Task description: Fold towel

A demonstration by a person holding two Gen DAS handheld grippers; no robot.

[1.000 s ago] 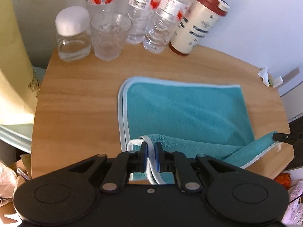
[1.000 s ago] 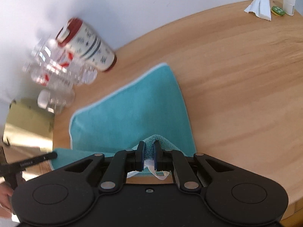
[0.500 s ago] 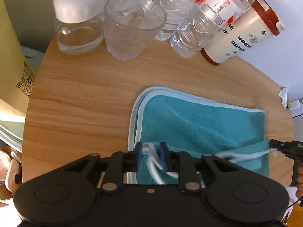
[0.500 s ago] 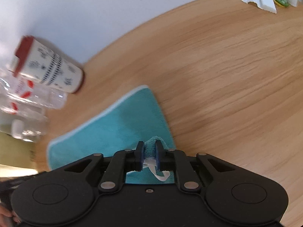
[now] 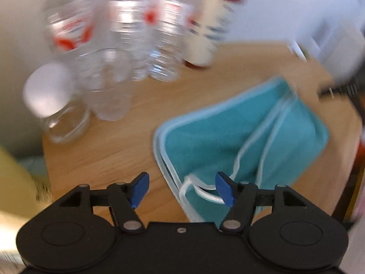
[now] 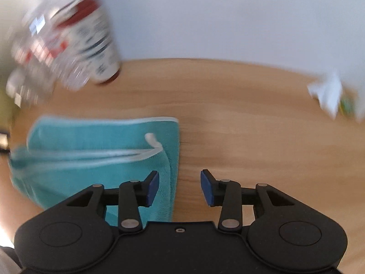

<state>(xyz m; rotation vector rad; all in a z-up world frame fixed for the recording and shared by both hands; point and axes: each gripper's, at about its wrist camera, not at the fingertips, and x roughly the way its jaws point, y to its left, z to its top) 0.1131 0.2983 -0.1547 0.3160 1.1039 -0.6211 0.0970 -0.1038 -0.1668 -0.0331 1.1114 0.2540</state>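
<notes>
The teal towel (image 5: 239,134) lies folded on the round wooden table (image 5: 114,141), its pale piped edges stacked. The left gripper (image 5: 182,188) hangs spread and empty over the towel's near corner; the right gripper (image 6: 179,188) is likewise released above the towel's right edge. Blurred water bottles (image 5: 127,34) and a red-lidded cup (image 6: 98,43) stand beyond the towel.

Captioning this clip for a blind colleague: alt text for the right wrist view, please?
The right gripper hangs open above a folded teal towel on a wooden table. Blurred bottles stand far left.
</notes>
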